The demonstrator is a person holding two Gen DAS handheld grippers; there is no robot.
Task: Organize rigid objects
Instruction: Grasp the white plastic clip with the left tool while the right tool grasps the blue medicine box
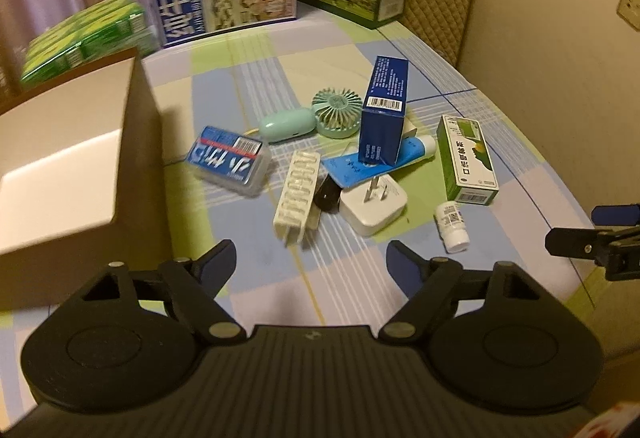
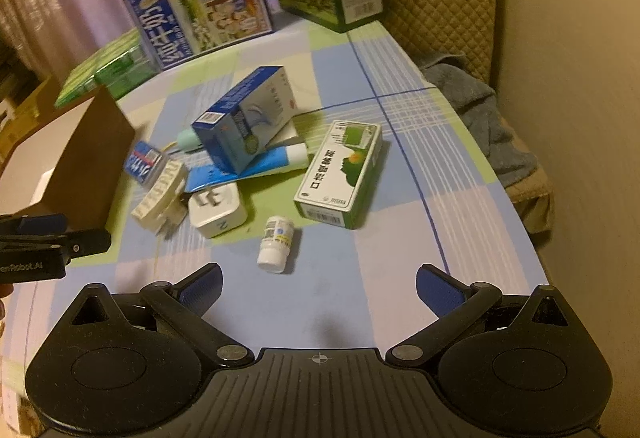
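Left gripper (image 1: 311, 258), right gripper (image 2: 319, 284): both spread, empty. Beside charger (image 1: 374, 205): bottle (image 1: 452, 226), green box (image 1: 466, 159), possibly strip (image 1: 297, 193).

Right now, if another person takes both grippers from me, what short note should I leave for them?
Left gripper: open, empty, hovering before the pile.
Right gripper: open, empty, near the small white bottle.
Cardboard box stands at the left; its inside is not visible.
Still loose on the table: blue carton, green carton, white charger, bottle.
Nothing visibly sorted; all is left.
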